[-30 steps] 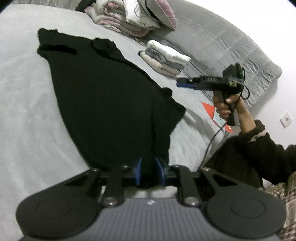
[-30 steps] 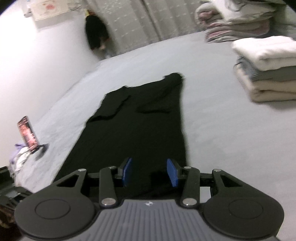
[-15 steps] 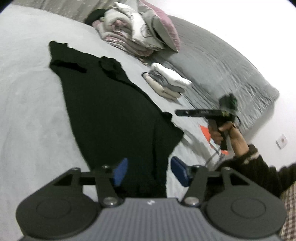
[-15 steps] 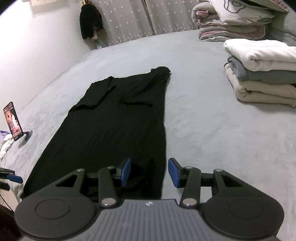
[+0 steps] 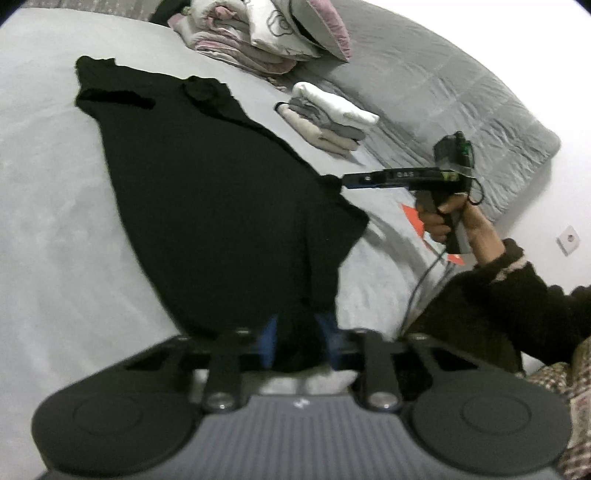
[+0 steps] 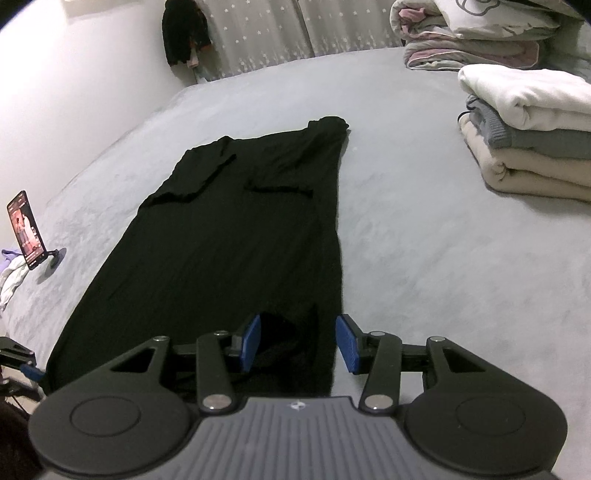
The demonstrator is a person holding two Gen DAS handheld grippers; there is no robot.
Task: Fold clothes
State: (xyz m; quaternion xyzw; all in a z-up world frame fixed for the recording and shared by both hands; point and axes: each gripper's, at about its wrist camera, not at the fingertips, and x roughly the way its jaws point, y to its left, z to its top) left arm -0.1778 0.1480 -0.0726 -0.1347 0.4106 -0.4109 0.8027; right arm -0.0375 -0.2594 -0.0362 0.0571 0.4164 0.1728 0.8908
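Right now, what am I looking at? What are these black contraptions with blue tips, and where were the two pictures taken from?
No robot here: a person holds a hand-held gripper in each hand, each with a camera looking along its blue fingers. One picture is from the left gripper, whose jaws are closing on the near hem of a black garment spread on a grey bed. The other is from the right gripper, open over the hem's other corner. A stack of folded clothes lies beside it.

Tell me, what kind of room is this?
Most likely a bedroom. A black garment lies spread on a big grey bed, with a rolled duvet and folded clothes at the far end, and curtains behind.
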